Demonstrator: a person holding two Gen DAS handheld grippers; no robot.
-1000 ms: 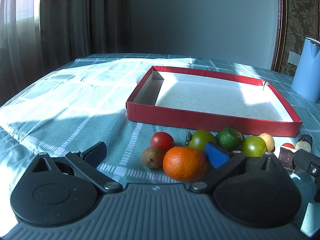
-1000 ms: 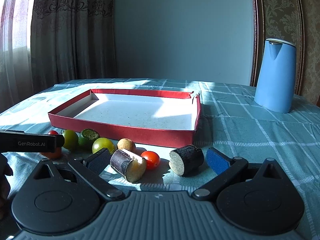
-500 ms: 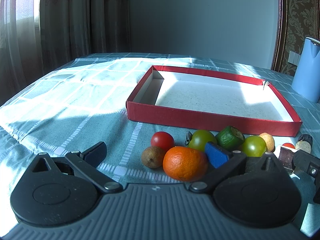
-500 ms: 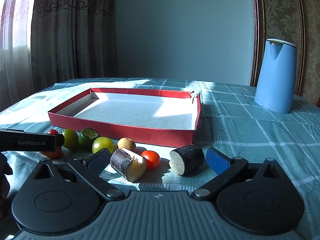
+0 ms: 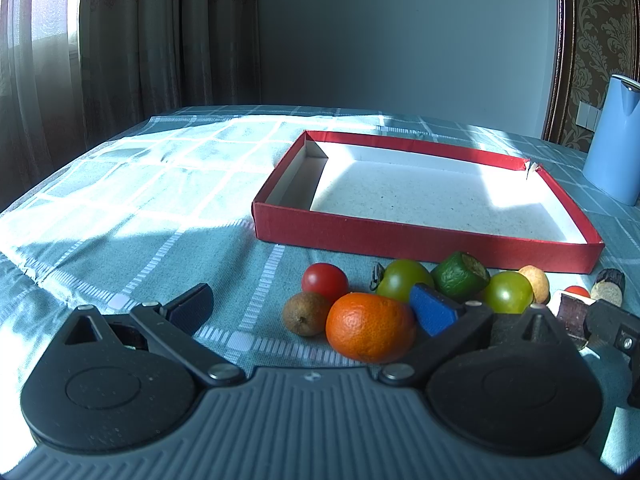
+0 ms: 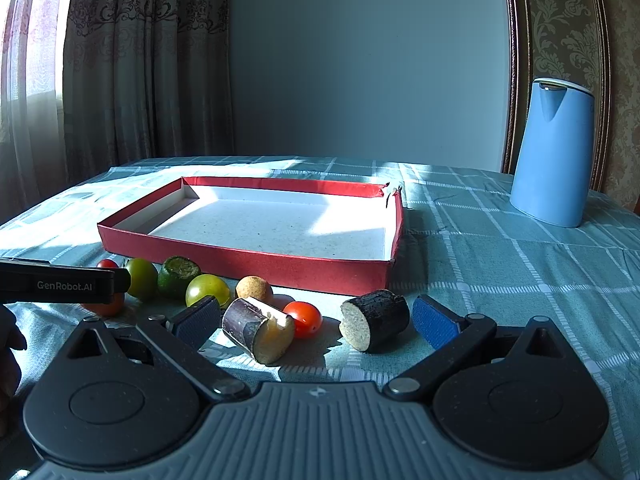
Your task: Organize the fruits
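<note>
Both grippers we held spread wide, gripping nothing. Between the left gripper (image 5: 312,306) fingers sat the orange (image 5: 370,327) beside a brown fruit (image 5: 306,313); between the right gripper (image 6: 316,318) fingers lay two cane pieces (image 6: 258,328) and a red tomato (image 6: 305,317). Beyond the fingertips stood the red tray (image 6: 248,258).

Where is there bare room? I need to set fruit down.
Inside the red tray: its whole white floor is bare. Bare cloth also lies between the tray and the blue jug. The strip before the tray's near wall is crowded, from orange to dark cut pieces.
</note>
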